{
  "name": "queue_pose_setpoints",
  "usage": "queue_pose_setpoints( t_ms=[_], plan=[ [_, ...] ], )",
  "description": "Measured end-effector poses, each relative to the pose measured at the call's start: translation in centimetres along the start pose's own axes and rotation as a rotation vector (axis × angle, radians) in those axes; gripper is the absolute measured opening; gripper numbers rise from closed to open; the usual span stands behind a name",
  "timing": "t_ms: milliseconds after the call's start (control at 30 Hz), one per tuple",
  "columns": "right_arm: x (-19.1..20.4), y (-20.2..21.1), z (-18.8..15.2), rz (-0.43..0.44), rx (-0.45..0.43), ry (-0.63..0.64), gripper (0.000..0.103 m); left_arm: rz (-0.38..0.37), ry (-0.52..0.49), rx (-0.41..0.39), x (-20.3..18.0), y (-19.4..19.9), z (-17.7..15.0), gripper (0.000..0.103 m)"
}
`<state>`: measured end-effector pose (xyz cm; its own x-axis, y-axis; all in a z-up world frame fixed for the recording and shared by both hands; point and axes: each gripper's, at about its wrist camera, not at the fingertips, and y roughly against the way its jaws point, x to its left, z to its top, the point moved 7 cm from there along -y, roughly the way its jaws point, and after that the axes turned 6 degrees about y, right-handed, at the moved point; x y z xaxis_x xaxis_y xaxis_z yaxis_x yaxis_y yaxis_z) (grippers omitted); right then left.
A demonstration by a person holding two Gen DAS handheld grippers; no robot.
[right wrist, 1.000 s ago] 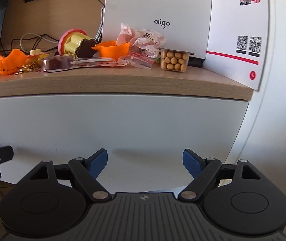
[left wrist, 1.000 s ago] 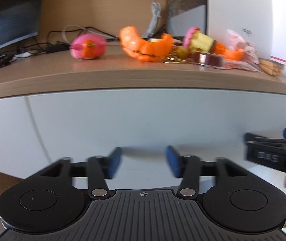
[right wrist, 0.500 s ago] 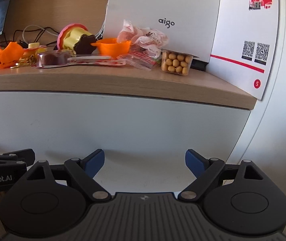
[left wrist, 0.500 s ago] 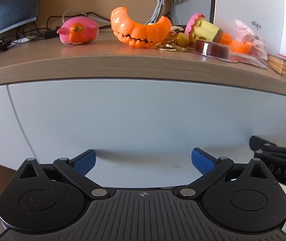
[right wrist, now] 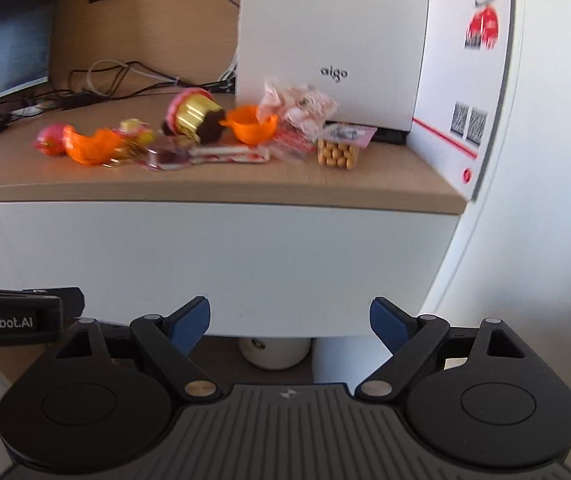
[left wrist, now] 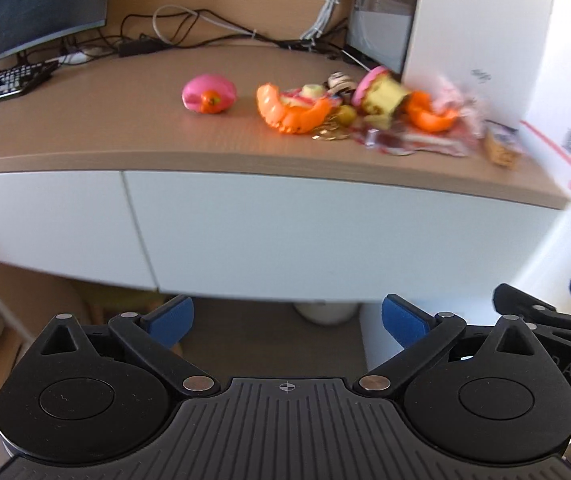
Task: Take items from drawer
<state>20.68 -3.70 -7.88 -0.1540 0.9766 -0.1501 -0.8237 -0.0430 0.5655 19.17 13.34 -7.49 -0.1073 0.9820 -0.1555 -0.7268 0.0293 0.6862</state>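
The white drawer front [left wrist: 285,236] [right wrist: 245,264] under the wooden desk top is closed. On the desk lie a pink toy [left wrist: 208,93], orange toy teeth [left wrist: 291,114], a pink and yellow cupcake toy [right wrist: 191,116], an orange bowl [right wrist: 250,124], snack packets [right wrist: 297,104] and a tub of yellow balls [right wrist: 337,152]. My left gripper [left wrist: 287,320] hangs open and empty in front of the drawer's lower edge. My right gripper [right wrist: 289,320] is open and empty too, beside it on the right. Each gripper shows at the edge of the other's view.
A white box marked aigo [right wrist: 333,40] and a white carton with QR codes [right wrist: 469,80] stand at the desk's right end. A monitor [left wrist: 33,0], keyboard [left wrist: 1,84] and cables [left wrist: 205,28] fill the back left. A white round object [right wrist: 275,354] sits on the floor below.
Both grippers have risen and drawn back from the drawer front, so the desk top now shows from above. The left jaws went from narrow to wide open.
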Motion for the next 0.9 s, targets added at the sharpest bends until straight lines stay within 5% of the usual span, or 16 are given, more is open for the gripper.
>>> queue_pose_setpoints(
  t_ms=[300, 567, 900],
  plan=[
    [-2.0, 8.7, 2.5, 0.043, 0.173, 0.005, 0.088, 0.032, 0.033, 0.052, -1.7, 7.7, 1.5, 0.103],
    [-3.0, 7.2, 3.6, 0.077, 0.261, -0.031, 0.088, 0.082, -0.013, 0.059, -3.6, 7.5, 3.2, 0.103],
    [-3.8, 6.6, 3.3, 0.066, 0.281, -0.041, 0.088, 0.097, -0.083, 0.115, -4.4, 6.3, 1.4, 0.103]
  ],
)
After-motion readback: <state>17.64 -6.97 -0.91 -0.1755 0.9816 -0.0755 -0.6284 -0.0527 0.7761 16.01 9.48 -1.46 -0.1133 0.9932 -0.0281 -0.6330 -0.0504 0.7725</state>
